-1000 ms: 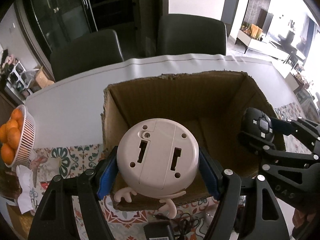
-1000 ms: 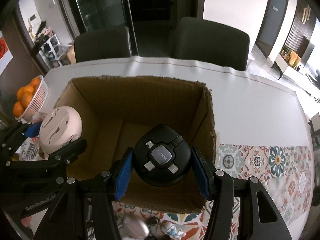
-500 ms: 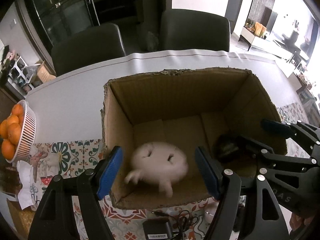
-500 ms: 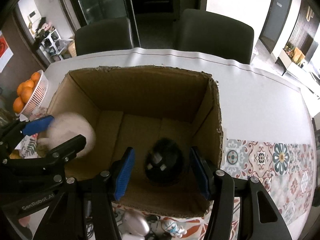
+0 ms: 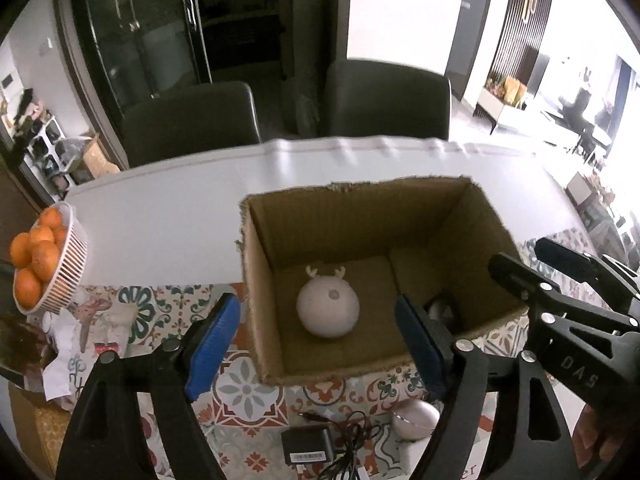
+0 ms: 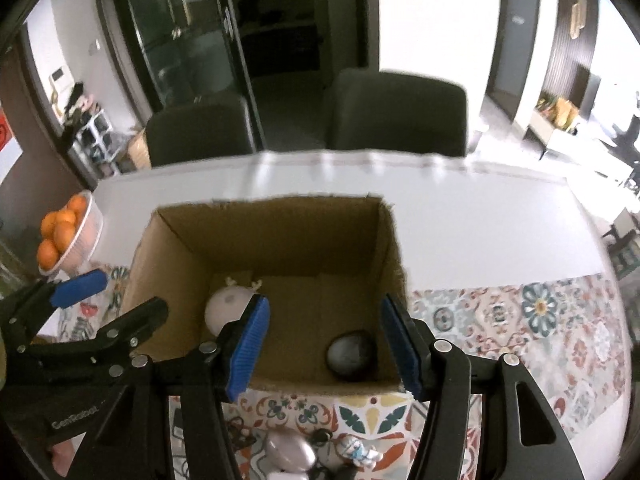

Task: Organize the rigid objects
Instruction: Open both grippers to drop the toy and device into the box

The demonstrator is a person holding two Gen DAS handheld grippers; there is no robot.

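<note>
An open cardboard box [image 5: 256, 280] stands on the table, below both grippers. On its floor lies a pale pink round toy with small antlers [image 5: 328, 308], also seen in the right wrist view [image 6: 226, 308]. A black round gadget [image 6: 352, 354] rests in the box's near right corner; in the left wrist view it [image 5: 440, 310] is mostly hidden behind a finger. My left gripper [image 5: 316, 320] hovers above the box's near edge, its jaws opening with nothing between them. My right gripper [image 6: 324, 312] is open and empty beside it, above the black gadget.
A white basket of oranges [image 5: 48, 264] sits at the left. Near the box's front, on the patterned mat [image 6: 520, 320], lie a black power adapter with cable [image 5: 308, 448], a pink egg-shaped thing [image 5: 414, 420] and a small white-blue figurine [image 6: 360, 452]. Two dark chairs [image 5: 192, 120] stand behind.
Both grippers let go: the pink toy and the black gadget dropped into the box and now lie still. Both grippers rose and pulled back, and the left jaws spread wider.
</note>
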